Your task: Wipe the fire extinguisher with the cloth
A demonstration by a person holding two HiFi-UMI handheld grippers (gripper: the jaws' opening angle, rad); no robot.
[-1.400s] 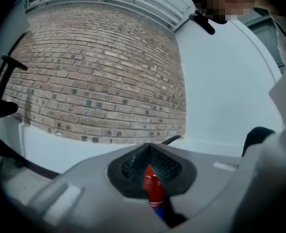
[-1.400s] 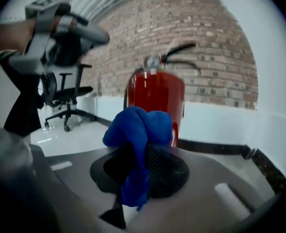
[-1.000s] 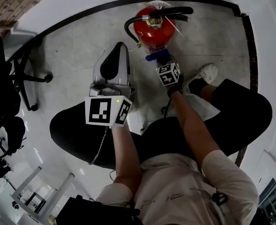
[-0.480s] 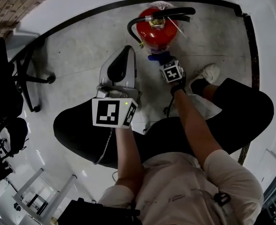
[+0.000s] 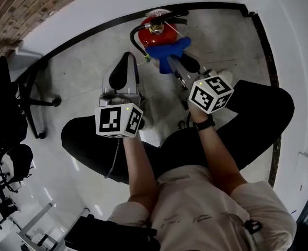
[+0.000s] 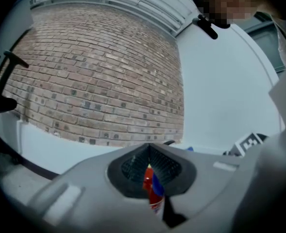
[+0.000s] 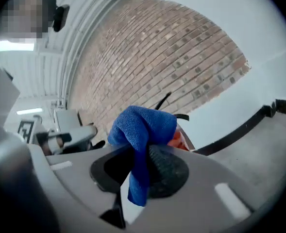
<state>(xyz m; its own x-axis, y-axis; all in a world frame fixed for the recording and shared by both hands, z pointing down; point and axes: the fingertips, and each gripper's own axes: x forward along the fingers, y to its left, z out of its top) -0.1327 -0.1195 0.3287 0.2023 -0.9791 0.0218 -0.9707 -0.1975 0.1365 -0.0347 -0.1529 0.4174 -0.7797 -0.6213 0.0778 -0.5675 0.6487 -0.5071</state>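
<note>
Corner of the room, seen from above: my right gripper [image 5: 172,63] clamps a bunched blue cloth [image 5: 167,48] between its jaws, at the near side of the red fire extinguisher [image 5: 155,26]. The extinguisher stands upright on the grey floor [image 5: 86,61] by the white wall (whether cloth and cylinder touch, I cannot tell). My left gripper [image 5: 126,61] hangs empty to their left, jaws drawn together but for a thin slit, through which the extinguisher shows red.

We see brick wall [image 5: 18,7] at 10 o'clock | black chair [image 5: 10,95] at 9 o'clock | grey floor [image 5: 80,61] | black baseboard [image 5: 262,41] at 2 o'clock | white wall [image 5: 300,103] at 3 o'clock
</note>
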